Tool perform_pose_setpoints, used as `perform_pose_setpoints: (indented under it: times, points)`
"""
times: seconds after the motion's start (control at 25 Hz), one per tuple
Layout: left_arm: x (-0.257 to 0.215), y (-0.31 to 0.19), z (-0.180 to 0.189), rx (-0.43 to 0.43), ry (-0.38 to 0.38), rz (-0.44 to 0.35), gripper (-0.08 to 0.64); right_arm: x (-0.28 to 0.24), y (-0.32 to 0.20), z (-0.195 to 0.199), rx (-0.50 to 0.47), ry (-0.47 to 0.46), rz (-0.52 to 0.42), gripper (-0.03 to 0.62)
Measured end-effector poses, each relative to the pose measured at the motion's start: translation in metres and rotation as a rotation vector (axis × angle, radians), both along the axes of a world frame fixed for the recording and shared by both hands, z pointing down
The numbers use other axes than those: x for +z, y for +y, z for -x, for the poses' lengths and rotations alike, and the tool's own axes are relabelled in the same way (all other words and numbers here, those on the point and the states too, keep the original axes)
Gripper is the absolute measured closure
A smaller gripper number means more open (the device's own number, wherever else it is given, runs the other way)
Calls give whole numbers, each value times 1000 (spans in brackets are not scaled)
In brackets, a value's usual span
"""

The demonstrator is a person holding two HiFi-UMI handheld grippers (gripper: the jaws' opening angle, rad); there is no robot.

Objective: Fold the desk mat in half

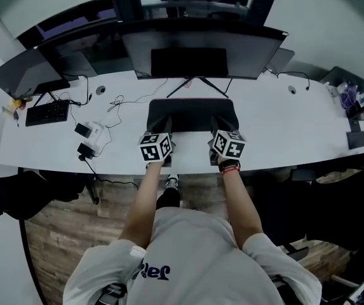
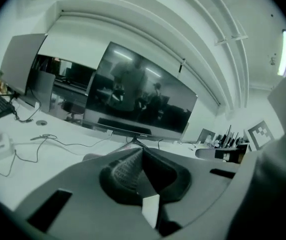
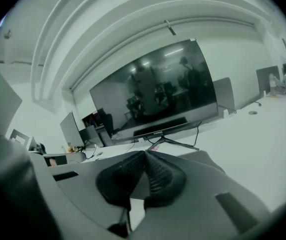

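Desk mat [image 1: 192, 114]: one, dark, lying mid-desk [image 1: 283, 126] at 6 o'clock of the one wide monitor [image 1: 197, 53]. The fold looks barely begun. The near edge seems lifted, the far half is flat, and the edge has yet to be carried toward 12 o'clock and laid down. Two tongs work it. The left gripper [image 2: 142, 151] at the 7 o'clock corner and the right gripper [image 3: 145, 154] at 5 o'clock are each pressed together, apparently pinching that edge. One keyboard [image 1: 47, 113] sits at 9 o'clock.
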State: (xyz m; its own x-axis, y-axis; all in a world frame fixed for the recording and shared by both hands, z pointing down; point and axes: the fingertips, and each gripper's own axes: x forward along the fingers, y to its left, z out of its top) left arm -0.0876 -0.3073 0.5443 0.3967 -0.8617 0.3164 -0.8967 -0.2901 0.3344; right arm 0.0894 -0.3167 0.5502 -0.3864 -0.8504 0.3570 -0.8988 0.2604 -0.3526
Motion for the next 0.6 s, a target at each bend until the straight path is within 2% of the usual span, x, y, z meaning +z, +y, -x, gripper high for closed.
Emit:
perform_pose_setpoints:
  times: [0.28,0.6]
  points:
    - [-31,54,-4,-6,-106,-112,540,-24,53,-13,-20,83,-99,577]
    - [-53,98,-18,-26,-137,-193,540,-45,99,-33,-26,110,-172,577]
